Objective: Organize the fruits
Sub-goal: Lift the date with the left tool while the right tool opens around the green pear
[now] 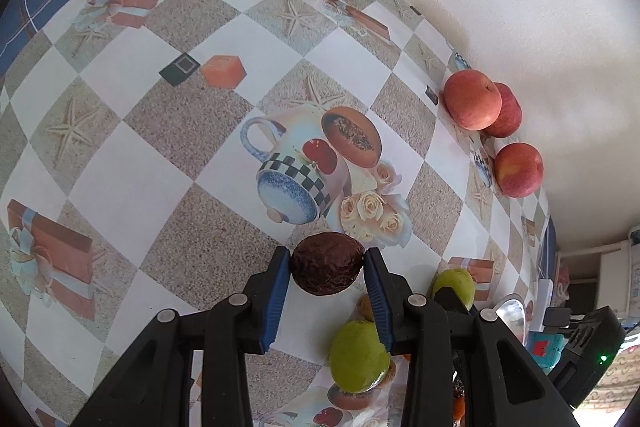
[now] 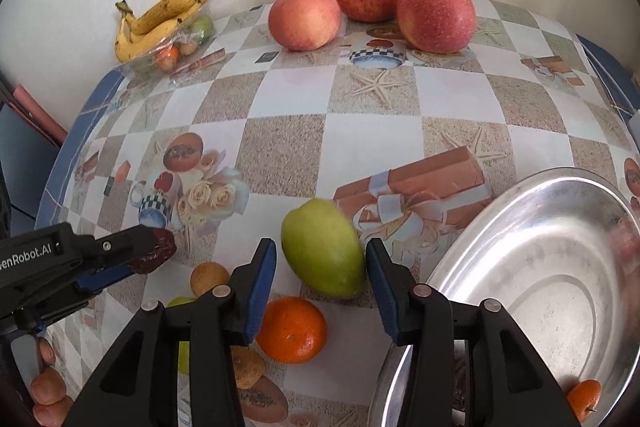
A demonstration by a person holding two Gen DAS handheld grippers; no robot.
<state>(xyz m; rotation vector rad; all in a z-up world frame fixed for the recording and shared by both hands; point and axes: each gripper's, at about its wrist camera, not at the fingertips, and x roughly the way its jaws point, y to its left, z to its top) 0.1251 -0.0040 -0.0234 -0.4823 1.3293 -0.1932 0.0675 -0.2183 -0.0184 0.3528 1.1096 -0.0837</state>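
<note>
L gripper (image 1: 326, 263) clamps wrinkled passion fruit (image 1: 326, 264) — R gripper (image 2: 320, 259) spread round green mango (image 2: 322, 249).

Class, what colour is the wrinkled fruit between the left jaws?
Dark brown-maroon wrinkled fruit; left wrist view shows it best.

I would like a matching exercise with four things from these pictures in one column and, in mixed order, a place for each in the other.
Things:
1. dark wrinkled fruit
2. bananas
3. three red apples
4. metal bowl

Places:
A. in a row by the wall
B. between the left gripper's fingers
C. on top of a clear plastic tray
D. at the right side of the table

Pairs: 1-B, 2-C, 3-A, 4-D
</note>
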